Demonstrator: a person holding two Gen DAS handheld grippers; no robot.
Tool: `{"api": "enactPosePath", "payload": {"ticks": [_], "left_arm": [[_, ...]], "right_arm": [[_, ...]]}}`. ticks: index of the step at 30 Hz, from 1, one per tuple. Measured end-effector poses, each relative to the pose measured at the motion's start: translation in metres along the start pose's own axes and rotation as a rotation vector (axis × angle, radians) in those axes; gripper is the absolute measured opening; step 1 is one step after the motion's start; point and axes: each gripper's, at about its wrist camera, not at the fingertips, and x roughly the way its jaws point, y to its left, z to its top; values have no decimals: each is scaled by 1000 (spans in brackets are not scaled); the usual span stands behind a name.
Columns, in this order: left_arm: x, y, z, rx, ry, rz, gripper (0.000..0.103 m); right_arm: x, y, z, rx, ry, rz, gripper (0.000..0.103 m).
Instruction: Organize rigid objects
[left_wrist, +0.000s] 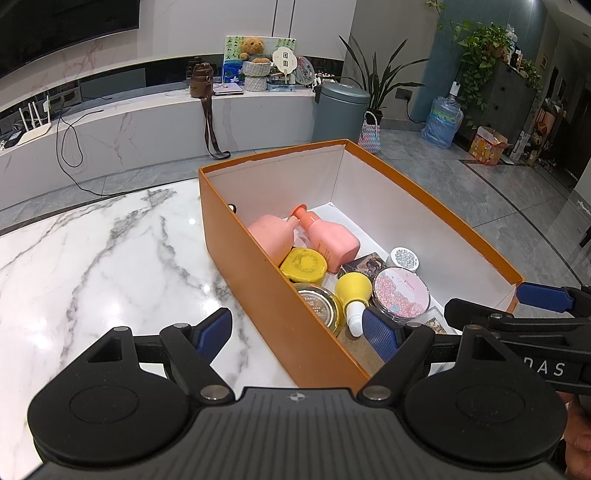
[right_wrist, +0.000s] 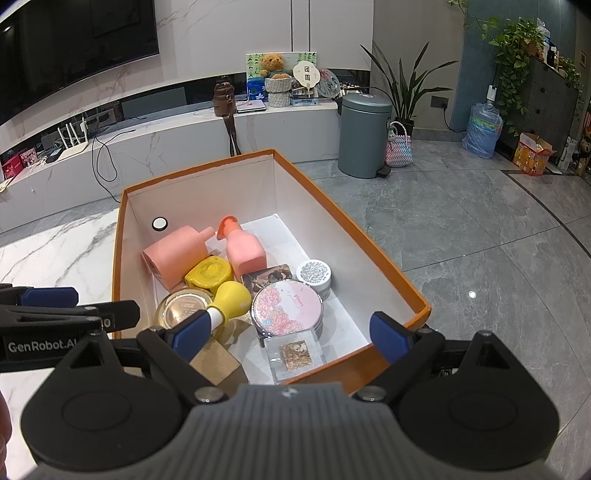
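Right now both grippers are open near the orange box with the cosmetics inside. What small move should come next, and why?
Probably lower the right gripper a little toward the round pink compact. It lies flat on top, near the front of the orange box, just ahead of the open jaws, with nothing covering it. The left gripper straddles the box's side wall, so it looks less free to reach in.

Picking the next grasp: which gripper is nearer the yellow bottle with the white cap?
Left, narrowly. The left gripper straddles the box wall, its inner pad almost at the yellow bottle cap. The right gripper hangs open over the box's near end, its left pad beside the cap.
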Motion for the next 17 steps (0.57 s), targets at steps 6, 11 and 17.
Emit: {"api": "enactPosePath", "payload": {"ticks": [6,11,17], "left_arm": [[0,0,-1,-1,2,-1,94],[3,1,-4,-5,3,-3,94],[1,0,-3,2,-15,0,94]], "right_arm": [[1,0,-1,1,-1,0,91],[1,0,-2,1,-1,-3,91],[2,0,-2,3,-2,-1,91]]}}
